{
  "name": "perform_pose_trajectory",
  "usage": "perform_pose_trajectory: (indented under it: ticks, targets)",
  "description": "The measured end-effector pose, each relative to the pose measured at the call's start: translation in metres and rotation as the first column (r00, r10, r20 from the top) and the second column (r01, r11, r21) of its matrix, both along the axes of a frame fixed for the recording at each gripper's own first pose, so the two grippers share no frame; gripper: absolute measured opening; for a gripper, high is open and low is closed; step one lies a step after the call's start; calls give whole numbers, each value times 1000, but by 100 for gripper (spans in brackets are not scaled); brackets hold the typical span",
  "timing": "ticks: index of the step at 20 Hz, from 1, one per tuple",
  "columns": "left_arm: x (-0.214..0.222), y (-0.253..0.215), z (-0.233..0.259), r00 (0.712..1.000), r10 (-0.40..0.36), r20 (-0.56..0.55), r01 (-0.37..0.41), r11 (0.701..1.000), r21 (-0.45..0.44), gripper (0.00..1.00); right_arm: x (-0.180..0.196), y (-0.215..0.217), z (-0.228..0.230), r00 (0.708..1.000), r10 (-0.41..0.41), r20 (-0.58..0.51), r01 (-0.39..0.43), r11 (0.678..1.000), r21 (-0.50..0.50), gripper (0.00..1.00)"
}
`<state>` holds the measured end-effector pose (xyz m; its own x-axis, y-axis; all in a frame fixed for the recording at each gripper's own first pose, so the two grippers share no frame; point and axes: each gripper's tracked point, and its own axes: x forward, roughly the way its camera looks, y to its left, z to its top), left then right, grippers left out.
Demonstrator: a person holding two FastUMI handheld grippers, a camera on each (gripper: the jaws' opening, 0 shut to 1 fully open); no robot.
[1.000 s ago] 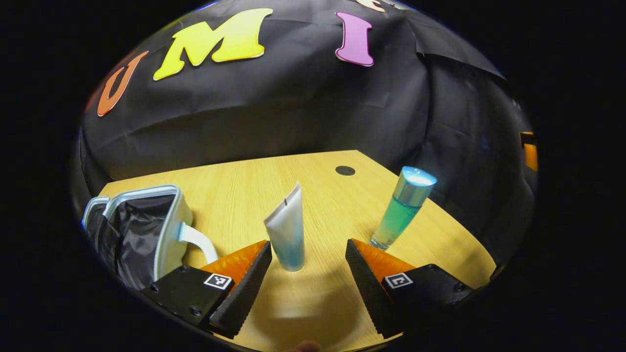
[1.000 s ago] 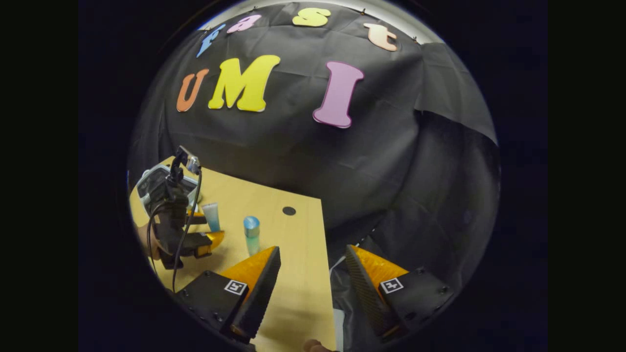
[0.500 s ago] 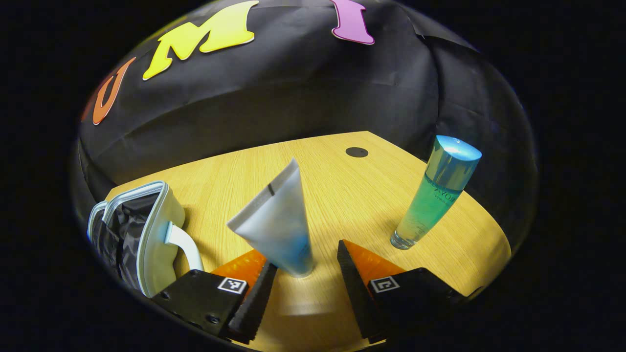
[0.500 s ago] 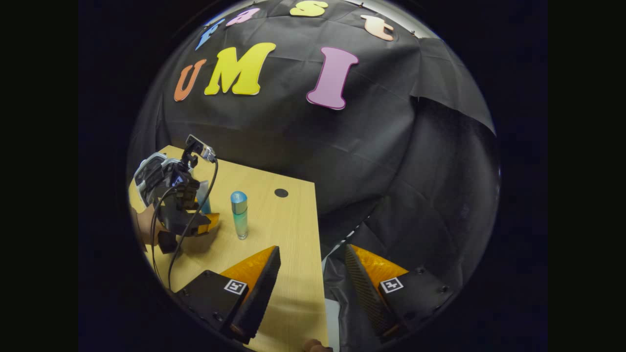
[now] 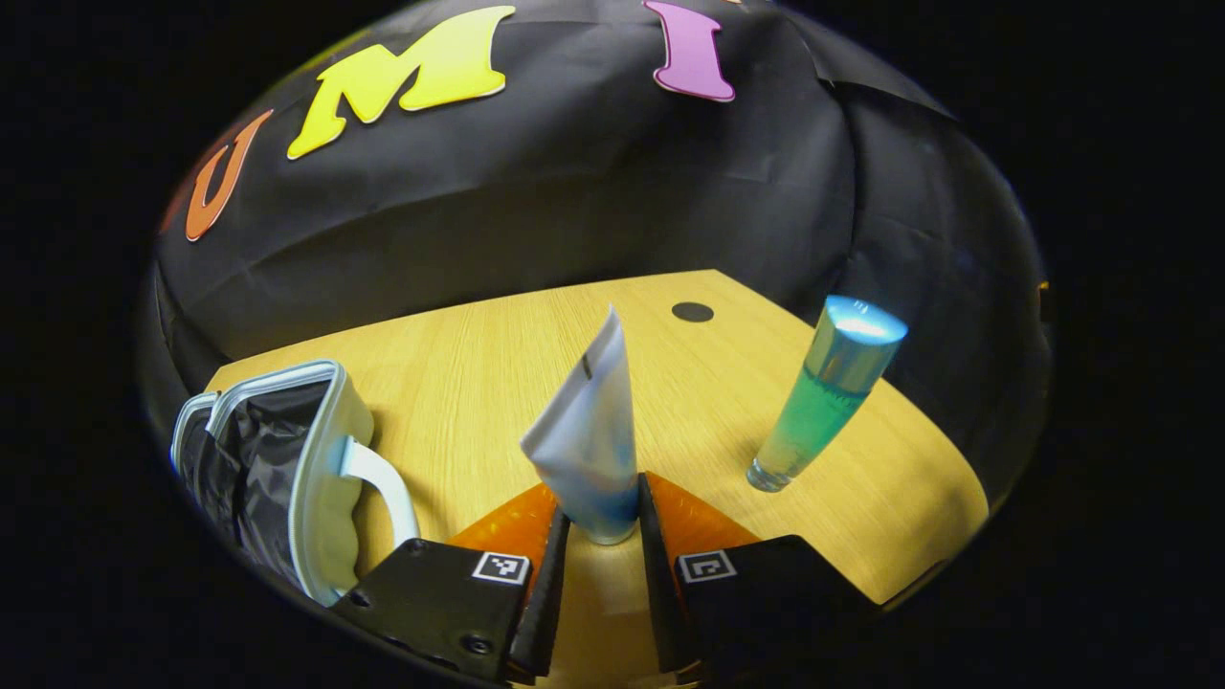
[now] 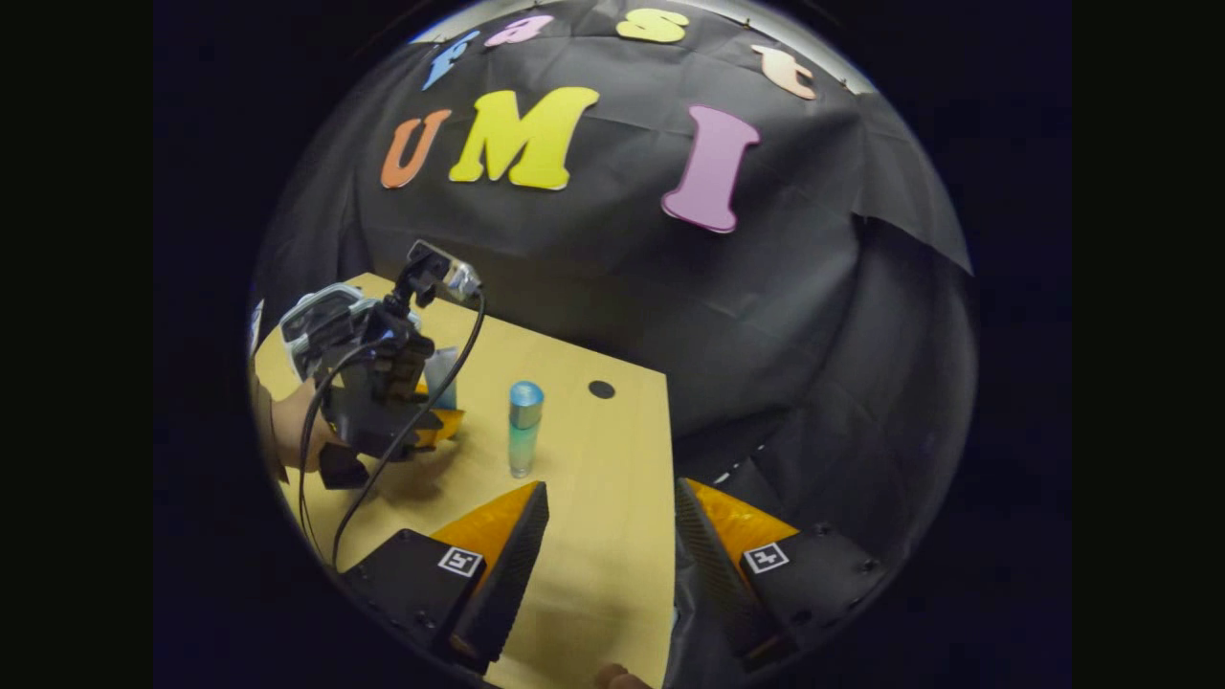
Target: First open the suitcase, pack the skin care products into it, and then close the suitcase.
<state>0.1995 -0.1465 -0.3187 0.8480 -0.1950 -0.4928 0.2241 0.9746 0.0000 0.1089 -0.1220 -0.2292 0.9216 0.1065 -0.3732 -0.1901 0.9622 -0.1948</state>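
In the left gripper view my left gripper (image 5: pixel 603 536) is shut on the lower end of a white-and-blue tube (image 5: pixel 589 435) that stands cap down on the wooden table (image 5: pixel 498 364). A green bottle with a shiny blue cap (image 5: pixel 823 392) stands upright to the right. The small white suitcase (image 5: pixel 287 459) lies open at the left, dark lining showing, handle toward me. In the right gripper view my right gripper (image 6: pixel 608 550) hangs open over the table's right edge with nothing in it. Farther left there, a hand holds the left gripper (image 6: pixel 435 426) at the tube (image 6: pixel 442 375), with the bottle (image 6: pixel 523 428) beside it.
A small black round hole (image 5: pixel 692 311) sits in the table near its far right corner. Black cloth closes off the back and right side. The table's right edge (image 6: pixel 665 498) drops off just under my right gripper.
My left gripper's fingers have come together onto the tube, which was loose between open fingers before. The right gripper view has shifted slightly; that gripper stays open.
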Motion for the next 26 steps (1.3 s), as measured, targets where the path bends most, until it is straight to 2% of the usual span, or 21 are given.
perform_pose_trajectory:
  ticks: [3,6,11,14,18,21,23,24,26]
  targets:
    - [-24,7,26,1000,-13,18,13,1000,-17,42,21,37,-8,997,77,0,-77,993,90,80]
    - [-57,26,42,1000,10,6,-9,1000,-18,42,53,61,-31,996,85,-37,-78,985,152,80]
    - [-116,57,47,1000,13,-16,-13,1000,20,42,91,84,-79,991,69,-116,-51,988,147,80]
    - [-139,71,51,998,67,-23,-67,997,-23,42,107,101,-90,989,91,-119,-67,980,190,80]
    - [-156,92,58,990,139,-35,-141,989,-49,42,132,99,-107,993,33,-112,-16,989,147,80]
    - [-166,105,69,983,178,-38,-180,981,-69,42,141,105,-117,992,23,-124,-4,989,150,80]
    - [-176,112,72,981,187,-53,-191,978,-82,42,147,105,-119,993,4,-121,15,988,152,68]
    - [-181,114,73,979,192,-64,-198,975,-97,42,148,106,-120,992,-1,-123,20,988,152,59]
    - [-193,126,80,976,205,-72,-211,973,-94,42,151,100,-121,993,-30,-118,46,990,134,55]
